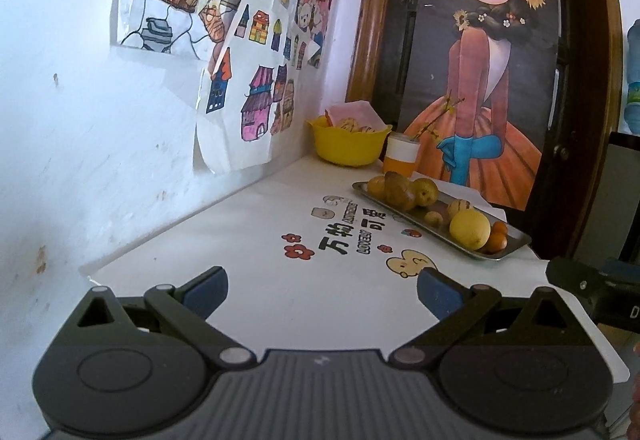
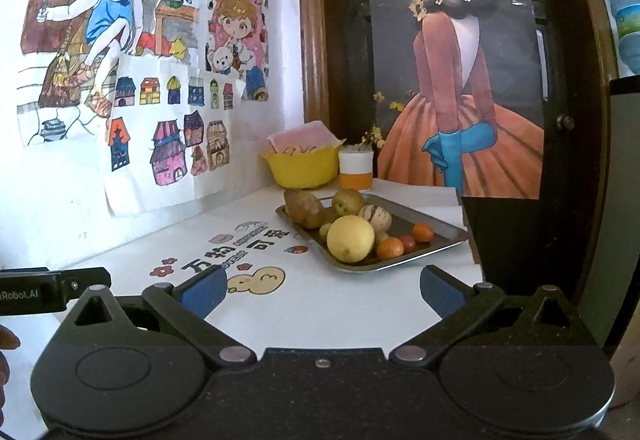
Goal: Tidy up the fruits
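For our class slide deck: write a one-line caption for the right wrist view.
Open right gripper faces a metal tray of fruit, big yellow fruit nearest.

Both views are bright with soft, even daylight, and the white wall on the left is nearly overexposed. The metal tray gives a weak reflection only. Shadows under the fruits are faint. The fisheye lens bends the door frame strongly (corners go dark), and fine details look slightly soft.
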